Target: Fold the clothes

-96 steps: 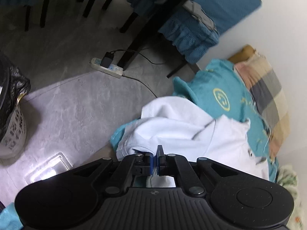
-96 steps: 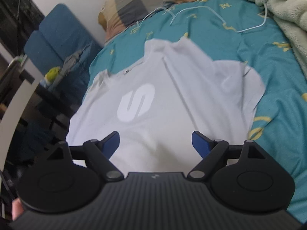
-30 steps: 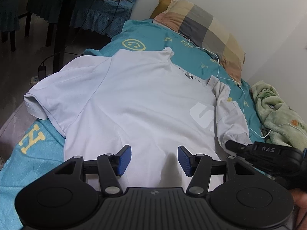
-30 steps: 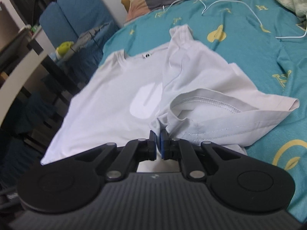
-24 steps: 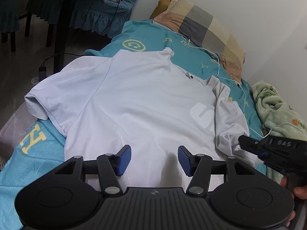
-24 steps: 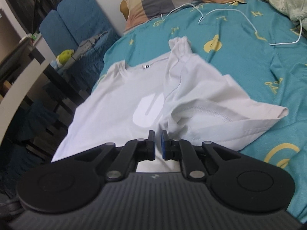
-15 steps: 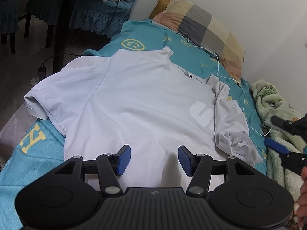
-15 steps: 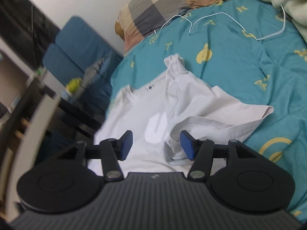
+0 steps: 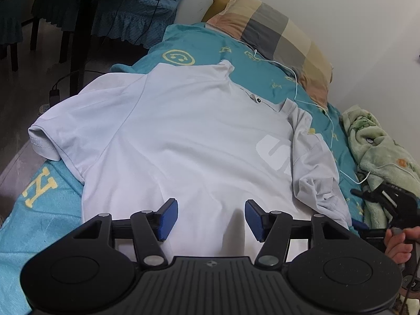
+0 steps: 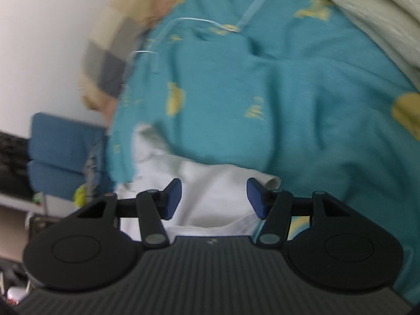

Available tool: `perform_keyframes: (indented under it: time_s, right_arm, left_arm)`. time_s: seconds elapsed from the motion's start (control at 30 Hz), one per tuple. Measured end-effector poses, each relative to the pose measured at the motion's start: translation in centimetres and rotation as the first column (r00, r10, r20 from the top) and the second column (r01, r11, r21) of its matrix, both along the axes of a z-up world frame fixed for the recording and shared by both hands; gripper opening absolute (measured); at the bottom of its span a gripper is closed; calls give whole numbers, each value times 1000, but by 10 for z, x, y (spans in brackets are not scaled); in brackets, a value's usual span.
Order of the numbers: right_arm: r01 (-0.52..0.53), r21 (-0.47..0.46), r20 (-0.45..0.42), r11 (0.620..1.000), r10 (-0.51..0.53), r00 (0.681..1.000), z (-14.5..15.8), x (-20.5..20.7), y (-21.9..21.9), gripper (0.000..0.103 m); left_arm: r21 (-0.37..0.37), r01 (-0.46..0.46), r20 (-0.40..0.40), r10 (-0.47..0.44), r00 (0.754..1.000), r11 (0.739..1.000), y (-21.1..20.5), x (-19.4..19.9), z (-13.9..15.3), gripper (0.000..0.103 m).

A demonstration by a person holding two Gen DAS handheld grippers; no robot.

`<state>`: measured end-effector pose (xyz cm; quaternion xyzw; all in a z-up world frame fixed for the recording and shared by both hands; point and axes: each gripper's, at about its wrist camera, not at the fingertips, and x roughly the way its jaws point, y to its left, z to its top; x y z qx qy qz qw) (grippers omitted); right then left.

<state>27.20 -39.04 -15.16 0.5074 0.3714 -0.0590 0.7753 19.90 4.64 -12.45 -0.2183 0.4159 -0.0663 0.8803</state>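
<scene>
A white T-shirt [image 9: 183,136] with a white letter print lies spread on the teal bedsheet [image 9: 39,210]. Its right sleeve and side [image 9: 312,162] are folded inward over the print. My left gripper [image 9: 211,219] hovers open over the shirt's lower hem, holding nothing. At the far right of the left wrist view, the other gripper [image 9: 388,204] is held by a hand [image 9: 399,244], clear of the shirt. In the blurred right wrist view, my right gripper [image 10: 214,198] is open above the shirt's folded edge [image 10: 210,191], with nothing between its fingers.
A checked pillow [image 9: 278,36] lies at the head of the bed. A white cable [image 9: 330,123] runs across the sheet. A green fleece blanket [image 9: 380,152] is heaped at the right. Left of the bed are chairs with blue covers [image 9: 110,8], a dark table leg [image 9: 81,34] and a power strip [image 9: 47,105].
My right gripper let go of the shirt's right side after folding it inward, opened, and swung back to the right. The left gripper stayed open and still.
</scene>
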Motion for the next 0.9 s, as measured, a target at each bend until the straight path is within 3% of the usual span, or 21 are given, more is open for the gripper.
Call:
perform_keyframes:
  time_s: [0.37, 0.47, 0.53, 0.6, 0.73, 0.83, 0.9]
  right_arm:
    - [43, -91, -90, 995, -51, 995, -4, -7, 7, 57]
    - [31, -124, -69, 992, -40, 997, -5, -1, 8, 42]
    - [24, -146, -56, 989, -33, 998, -6, 3, 8, 15]
    - [17, -168, -43, 986, -25, 999, -6, 7, 8, 9]
    - [7, -225, -4, 974, -8, 1000, -2, 14, 10, 6]
    - [8, -345, 92, 939, 26, 995, 34, 24, 11, 6]
    - [10, -446, 141, 895, 60, 988, 59, 37, 9, 6]
  left_arm:
    - [-8, 4, -2, -4, 1000, 1000, 0, 2, -2, 60]
    - [-6, 5, 0, -5, 1000, 1000, 0, 1, -2, 60]
    - [-6, 4, -1, -4, 1000, 1000, 0, 1, -2, 60]
    - [-7, 5, 0, -5, 1000, 1000, 0, 1, -2, 60]
    - [-19, 6, 3, -6, 1000, 1000, 2, 1, -1, 60]
    - [-26, 11, 8, -10, 1000, 1000, 2, 1, 0, 60]
    - [-19, 23, 19, -23, 1000, 1000, 0, -1, 3, 60]
